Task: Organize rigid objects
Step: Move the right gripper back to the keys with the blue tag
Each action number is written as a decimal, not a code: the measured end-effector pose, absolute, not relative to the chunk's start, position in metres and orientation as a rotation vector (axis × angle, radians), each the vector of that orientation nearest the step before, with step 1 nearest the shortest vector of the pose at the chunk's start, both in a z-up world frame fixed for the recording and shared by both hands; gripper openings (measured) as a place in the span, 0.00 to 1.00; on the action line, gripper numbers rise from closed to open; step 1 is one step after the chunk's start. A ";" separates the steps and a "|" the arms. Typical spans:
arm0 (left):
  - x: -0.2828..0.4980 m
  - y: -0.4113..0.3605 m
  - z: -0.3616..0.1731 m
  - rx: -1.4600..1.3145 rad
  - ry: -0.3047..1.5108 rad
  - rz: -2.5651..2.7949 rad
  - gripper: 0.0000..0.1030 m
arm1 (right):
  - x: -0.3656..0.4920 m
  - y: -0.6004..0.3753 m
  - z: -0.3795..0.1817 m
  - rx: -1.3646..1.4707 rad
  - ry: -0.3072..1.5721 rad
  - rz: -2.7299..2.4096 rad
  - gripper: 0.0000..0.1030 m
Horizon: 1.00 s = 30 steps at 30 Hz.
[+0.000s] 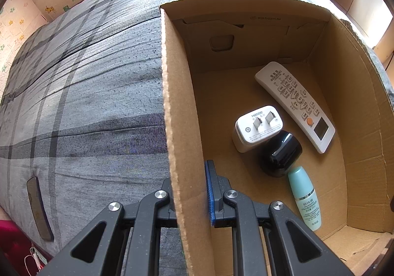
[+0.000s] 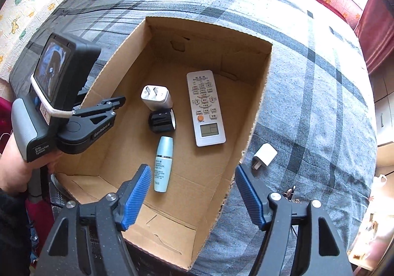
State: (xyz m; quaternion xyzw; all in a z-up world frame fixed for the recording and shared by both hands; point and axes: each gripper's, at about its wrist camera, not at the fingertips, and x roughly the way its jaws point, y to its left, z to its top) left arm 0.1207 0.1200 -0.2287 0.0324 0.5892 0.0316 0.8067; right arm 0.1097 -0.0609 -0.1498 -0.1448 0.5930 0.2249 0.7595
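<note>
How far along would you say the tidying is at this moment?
Mostly done: the remote, large plug, black adapter and bottle lie in the box. The left gripper clamps the box wall; the right gripper is open and empty. Left: the small charger on the bed.

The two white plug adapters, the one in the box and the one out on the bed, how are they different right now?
The boxed adapter lies on the floor of the cardboard box, touching a black gadget; the loose adapter lies alone on the plaid bedspread, outside the box's right wall. The boxed one looks bulkier and carries printed markings around its prongs; the loose one looks smaller and plain. Both are white, with two metal prongs.
</note>
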 end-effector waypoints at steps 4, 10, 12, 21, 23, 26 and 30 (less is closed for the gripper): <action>0.121 0.120 -0.229 0.069 1.261 0.067 0.15 | 0.113 -0.080 -0.142 -0.297 1.268 0.454 0.85; 0.120 0.120 -0.229 0.072 1.263 0.067 0.15 | 0.118 -0.117 -0.134 -0.238 1.243 0.411 1.00; 0.121 0.120 -0.229 0.071 1.263 0.067 0.15 | 0.120 -0.131 -0.134 -0.231 1.240 0.390 1.00; 0.121 0.118 -0.229 0.080 1.263 0.069 0.15 | 0.129 -0.193 -0.161 -0.175 1.281 0.255 1.00; 0.121 0.118 -0.229 0.080 1.263 0.069 0.15 | 0.131 -0.203 -0.172 -0.151 1.296 0.240 1.00; 0.121 0.117 -0.229 0.079 1.264 0.069 0.15 | 0.132 -0.215 -0.189 -0.120 1.314 0.228 1.00; 0.121 0.117 -0.229 0.078 1.264 0.069 0.15 | 0.132 -0.223 -0.213 -0.124 1.325 0.189 1.00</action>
